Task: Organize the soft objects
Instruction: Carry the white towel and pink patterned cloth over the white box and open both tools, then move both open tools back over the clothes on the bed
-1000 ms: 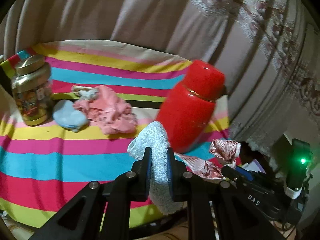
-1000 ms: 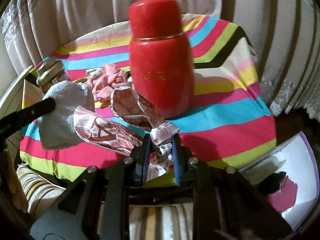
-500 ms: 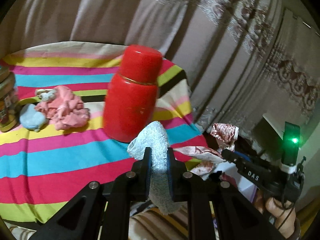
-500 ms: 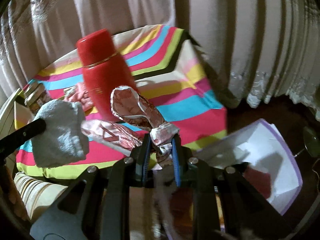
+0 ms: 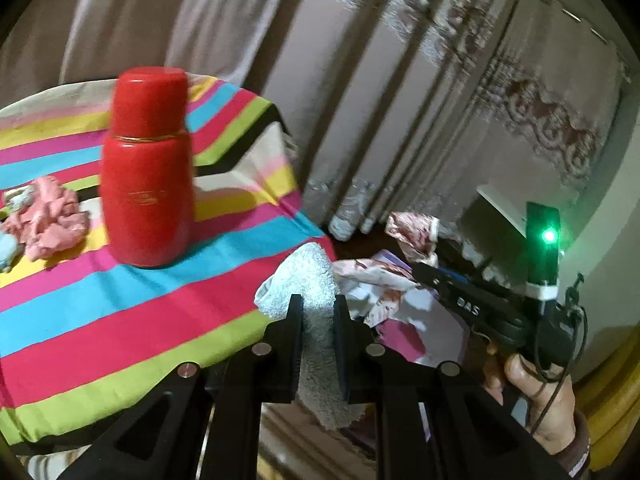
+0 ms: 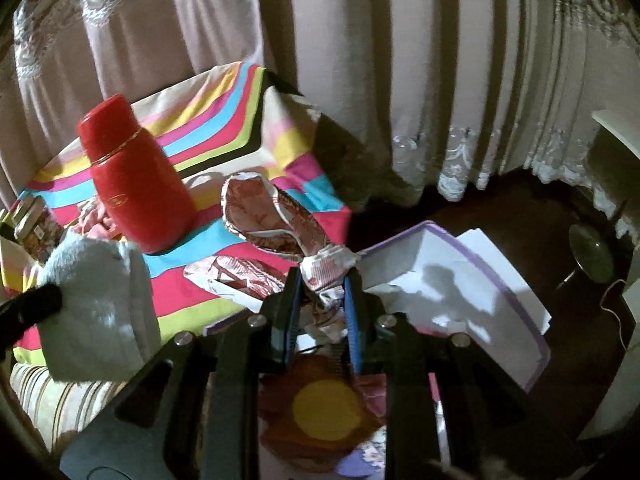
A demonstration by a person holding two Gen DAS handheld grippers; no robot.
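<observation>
My left gripper is shut on a pale grey fluffy cloth, held in the air just past the right edge of the striped table. The same fluffy cloth shows at the left of the right wrist view. My right gripper is shut on a red-and-white patterned cloth that hangs over an open white box with purple edges. A pink cloth and a light blue soft item lie on the table.
A tall red flask stands on the table near its right end. A gold-lidded jar sits at the far left. Beige curtains hang behind. The floor to the right is dark, and a striped cushion lies below the table edge.
Both grippers have swung to the right, off the table, carrying their cloths. The flask has slid to the left in both views and the white box has come under the right gripper.
</observation>
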